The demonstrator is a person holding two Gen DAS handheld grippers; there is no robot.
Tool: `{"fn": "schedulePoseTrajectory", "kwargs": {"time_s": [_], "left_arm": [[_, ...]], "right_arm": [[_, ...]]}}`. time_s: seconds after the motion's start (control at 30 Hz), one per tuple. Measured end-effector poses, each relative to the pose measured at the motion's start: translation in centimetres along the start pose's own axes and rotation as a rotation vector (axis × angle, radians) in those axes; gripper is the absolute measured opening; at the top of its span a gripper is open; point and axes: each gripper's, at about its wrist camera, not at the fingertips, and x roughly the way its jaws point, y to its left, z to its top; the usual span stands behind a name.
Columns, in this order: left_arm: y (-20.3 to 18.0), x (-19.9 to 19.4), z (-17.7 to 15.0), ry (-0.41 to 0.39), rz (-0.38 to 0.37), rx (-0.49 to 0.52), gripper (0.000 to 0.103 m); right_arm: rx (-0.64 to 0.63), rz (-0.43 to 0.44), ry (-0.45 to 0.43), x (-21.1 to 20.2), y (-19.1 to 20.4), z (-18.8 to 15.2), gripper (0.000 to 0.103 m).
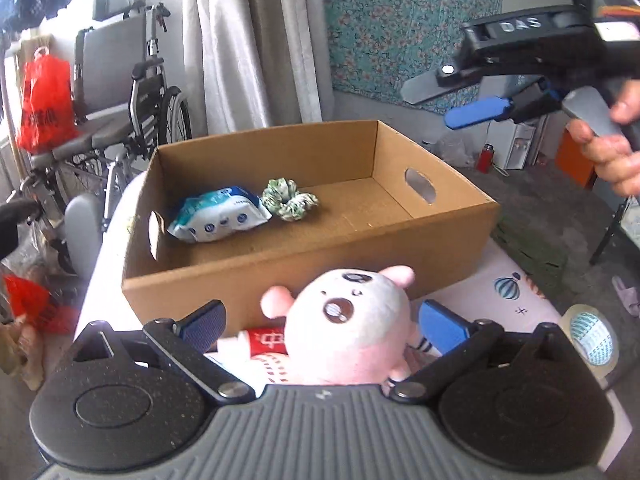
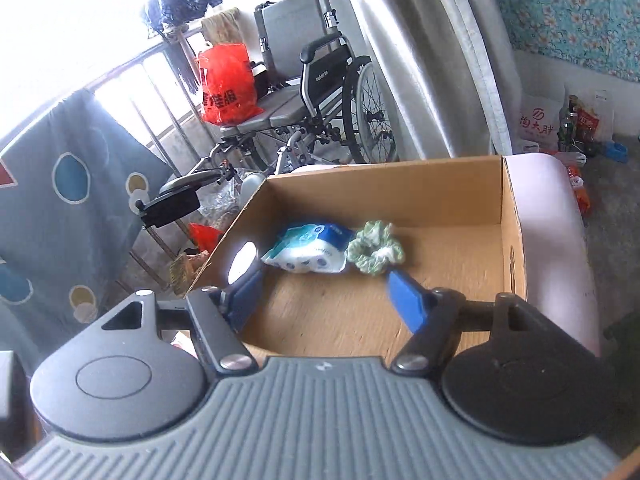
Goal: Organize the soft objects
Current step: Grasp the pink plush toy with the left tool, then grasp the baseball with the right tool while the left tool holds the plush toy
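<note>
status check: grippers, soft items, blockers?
Left gripper open around plush pig, not gripping. Right gripper open, empty. Tissue pack and scrunchie in box. Nothing blocking.

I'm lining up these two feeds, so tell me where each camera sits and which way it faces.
Left wrist: on the left tool, looking down at the plush toy and cardboard box; the right tool and a hand show.
Right wrist: on the right tool, open above the box.
Shared: box, tissue pack, green scrunchie, wheelchair.
</note>
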Motion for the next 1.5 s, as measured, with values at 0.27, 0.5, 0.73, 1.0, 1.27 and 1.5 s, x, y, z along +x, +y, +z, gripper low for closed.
{"fn": "schedulePoseTrajectory", "kwargs": {"time_s": [0.27, 0.5, 0.73, 1.0, 1.27, 1.5], "left_arm": [[-3.4, 2.4, -1.4, 0.002, -0.009, 0.011, 0.103], [-5.1, 6.6, -2.2, 0.108, 0.056, 0.101, 0.087], [-4.8, 3.8, -2.1, 0.043, 0.06, 0.048, 0.084], [-4.1, -0.5, -1.2, -0.011, 0.14, 0.091, 0.084], [-0.1, -3.5, -3.3, 0.004, 0.253, 0.056, 0.085], [4.7, -5.6, -7.3, 0.044, 0.294, -0.104, 0.085]], "right_arm": [[0.123, -0.016, -0.005, -4.4, -0.7, -10.5, 0.071], [0.204, -0.061, 0.058, -3.8, -2.4, -15.7, 0.07], [0.22, -0.045, 0.086, -2.3, -2.6, -17.0, 0.07], [0.194, 0.023, 0.123, 1.3, -0.4, -15.5, 0.068], [0.106, 0.088, 0.205, 6.1, 4.5, -15.2, 0.067], [-0.318, -0.013, 0.267, 10.1, 11.8, -15.7, 0.069]]}}
